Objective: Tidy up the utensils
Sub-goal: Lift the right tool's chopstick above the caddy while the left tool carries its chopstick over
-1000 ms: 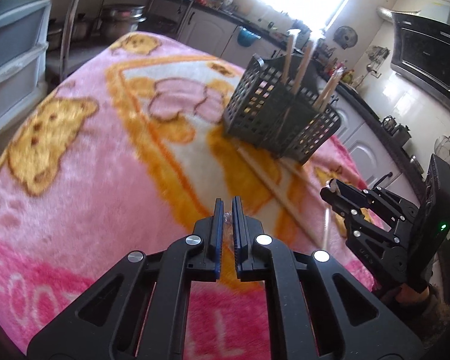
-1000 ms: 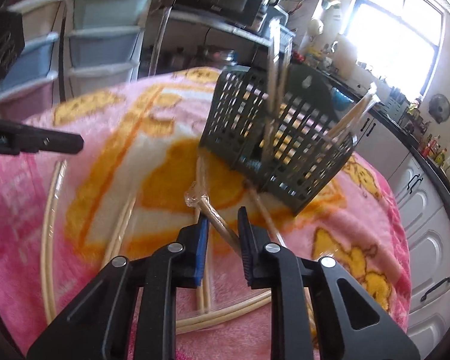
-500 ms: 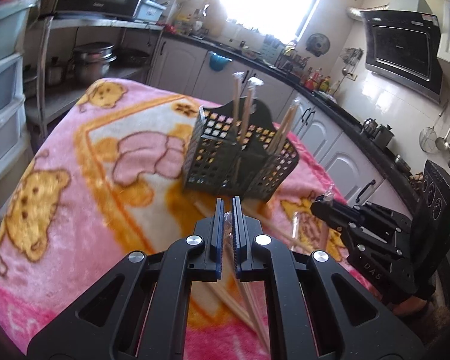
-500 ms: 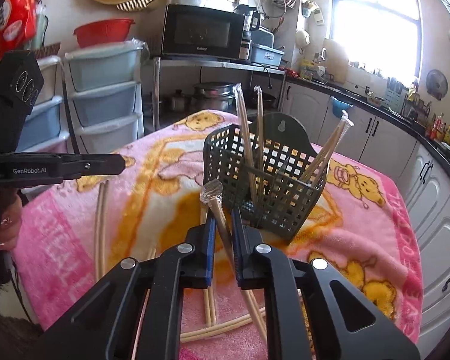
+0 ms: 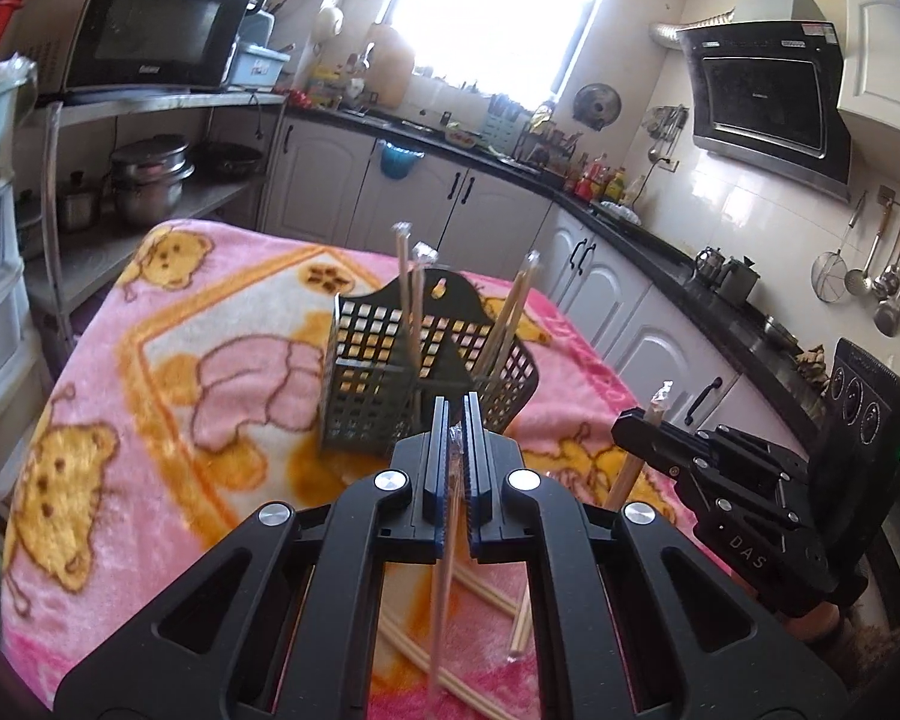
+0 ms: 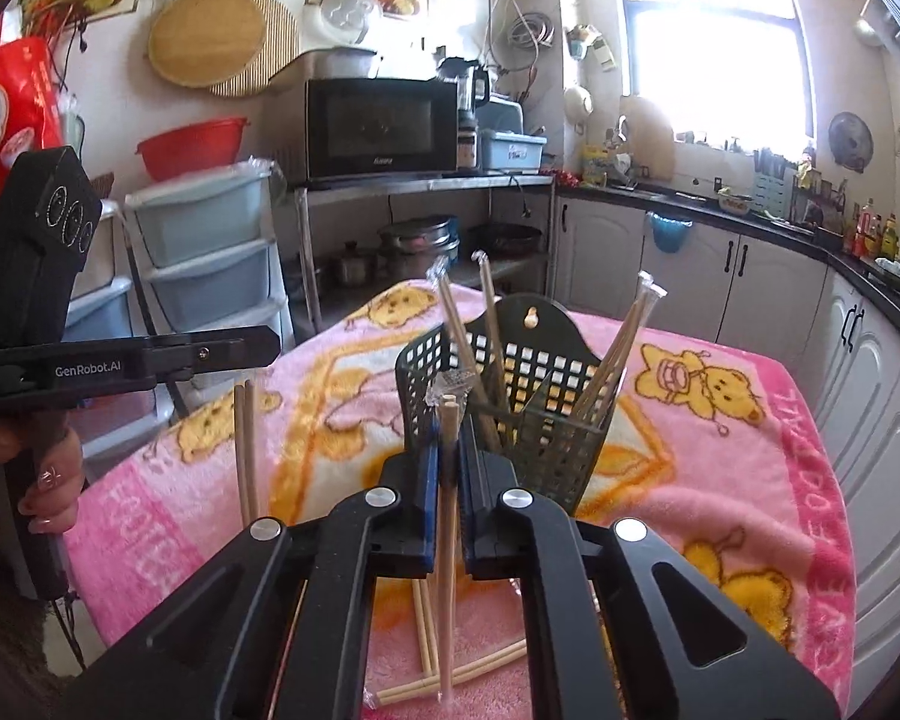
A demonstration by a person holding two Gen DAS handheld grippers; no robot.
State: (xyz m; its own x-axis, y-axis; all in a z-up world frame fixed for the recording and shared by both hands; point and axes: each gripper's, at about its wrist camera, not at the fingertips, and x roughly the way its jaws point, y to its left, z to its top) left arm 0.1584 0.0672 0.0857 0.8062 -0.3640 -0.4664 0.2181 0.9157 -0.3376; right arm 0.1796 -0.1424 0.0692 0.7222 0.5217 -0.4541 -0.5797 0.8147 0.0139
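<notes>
A dark mesh utensil basket [image 5: 384, 378] [image 6: 546, 420] stands on the pink bear blanket [image 5: 168, 396] with several wrapped chopsticks upright in it. My left gripper [image 5: 456, 414] [image 6: 258, 339] is shut on a wrapped chopstick pair [image 5: 441, 570] [image 6: 245, 450] that hangs down, held above the blanket in front of the basket. To its right, my right gripper [image 6: 448, 438] [image 5: 648, 426] is still closing, its pads pressing on another chopstick pair [image 6: 447, 540] [image 5: 627, 474], also hanging upright just short of the basket.
Loose chopsticks [image 5: 486, 591] [image 6: 450, 669] lie crossed on the blanket under both grippers. A person's hand [image 6: 48, 480] holds the left gripper's handle. Plastic drawers [image 6: 210, 252] and a metal shelf with pots [image 5: 150, 180] stand to the left, kitchen cabinets [image 5: 600, 276] behind.
Both grippers rose off the blanket, lifting their chopstick pairs until they hang upright. The right jaws closed tighter on their pair. The basket now sits lower in both views.
</notes>
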